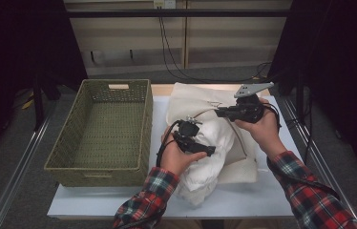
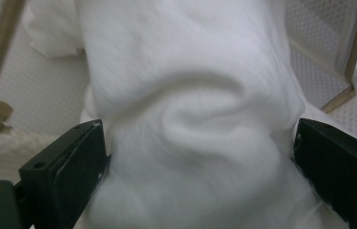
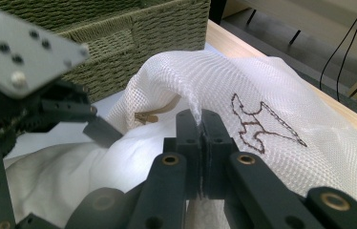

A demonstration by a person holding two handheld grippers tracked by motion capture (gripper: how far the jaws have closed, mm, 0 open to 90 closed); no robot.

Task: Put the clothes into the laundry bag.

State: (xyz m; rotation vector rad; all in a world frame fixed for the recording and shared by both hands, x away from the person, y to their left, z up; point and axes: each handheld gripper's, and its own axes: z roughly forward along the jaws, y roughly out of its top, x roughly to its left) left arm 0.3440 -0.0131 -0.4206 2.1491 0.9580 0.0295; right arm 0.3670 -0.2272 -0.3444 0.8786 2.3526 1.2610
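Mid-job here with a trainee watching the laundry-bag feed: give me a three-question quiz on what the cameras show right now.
1. True or false: the right tool is shut on the edge of the mesh bag.
2. Which container stands beside the bag in the high view: A) green woven basket, B) metal bucket, C) cardboard box?
3. Fill in: the left tool has its jaws spread on either side of the soft white ____.

Key: 1 true; 2 A; 3 cloth. The pads of the left tool stand apart at the cloth's sides, without a clear pinch.
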